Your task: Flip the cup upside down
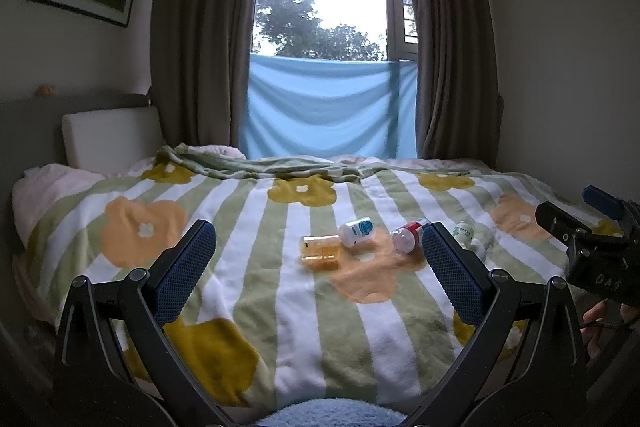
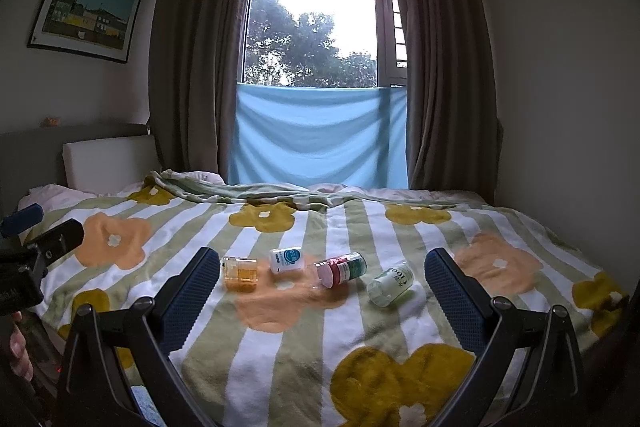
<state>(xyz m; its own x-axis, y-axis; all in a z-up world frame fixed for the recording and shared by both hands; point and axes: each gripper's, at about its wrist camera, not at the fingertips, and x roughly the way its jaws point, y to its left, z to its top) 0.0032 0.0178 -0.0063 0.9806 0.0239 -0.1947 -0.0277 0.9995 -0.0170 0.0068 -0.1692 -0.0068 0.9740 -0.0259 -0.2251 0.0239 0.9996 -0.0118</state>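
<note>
Two grippers hover over the bed (image 2: 400, 327), both released w/ jaws spread wide and nothing between them: left gripper (image 1: 320, 267) and right gripper (image 2: 322, 291). Landmark = orange flower (image 2: 280, 303) printed on the striped blanket, mid-bed. Four small cups lie on their sides around it. Clear glass cup (image 2: 390, 283) w/ green lettering sits to the flower's right, mouth toward the camera. Amber cup (image 2: 240, 273) lies at the flower's left edge, red-and-green cup (image 2: 340, 268) at its right far edge, white cup (image 2: 286, 259) w/ blue label just behind the flower, between those two. Cups are near each other but apart. Farther beyond the flower: rumpled blanket fold, then blue cloth (image 2: 320, 135) hung across the window, brown curtains either side
</note>
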